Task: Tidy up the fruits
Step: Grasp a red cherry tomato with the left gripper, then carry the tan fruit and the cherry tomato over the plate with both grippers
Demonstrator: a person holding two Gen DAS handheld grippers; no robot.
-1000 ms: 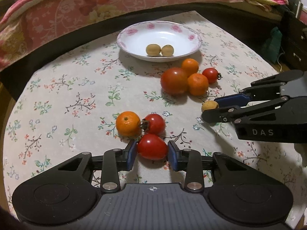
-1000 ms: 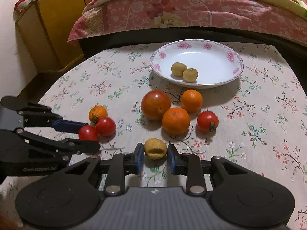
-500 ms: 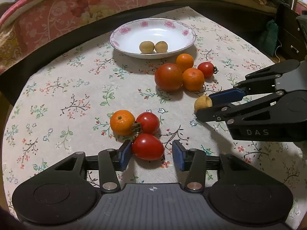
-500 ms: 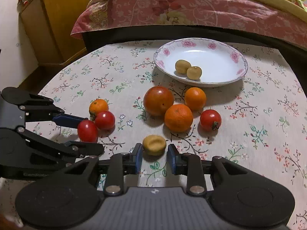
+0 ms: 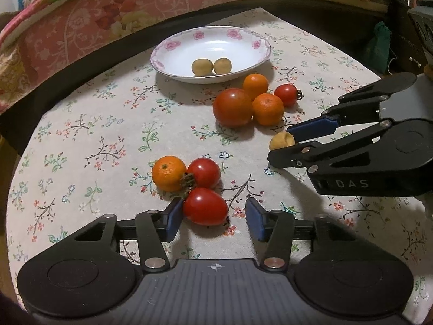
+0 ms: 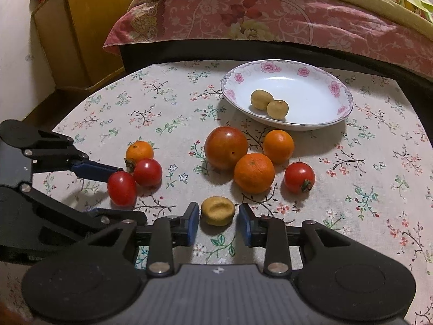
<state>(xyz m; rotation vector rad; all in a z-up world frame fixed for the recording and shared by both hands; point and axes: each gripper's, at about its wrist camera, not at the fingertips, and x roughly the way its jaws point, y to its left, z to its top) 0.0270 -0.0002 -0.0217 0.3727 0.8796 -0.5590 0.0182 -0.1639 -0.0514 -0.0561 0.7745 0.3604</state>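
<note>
Now the left gripper has just been opening, its fingers releasing the red tomato onto the tabletop. Likewise the right gripper has eased apart, open around the dented yellow fruit.

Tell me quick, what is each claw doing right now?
Left claw: open, has just been opening; the red tomato lies between its jaws, touching one pad.
Right claw: open, has just been opening; the small yellow fruit sits unpinched between.

Left of the plate the tablecloth lies bare and passable; just in front of the plate, the fruit cluster blocks the direct approach.
</note>
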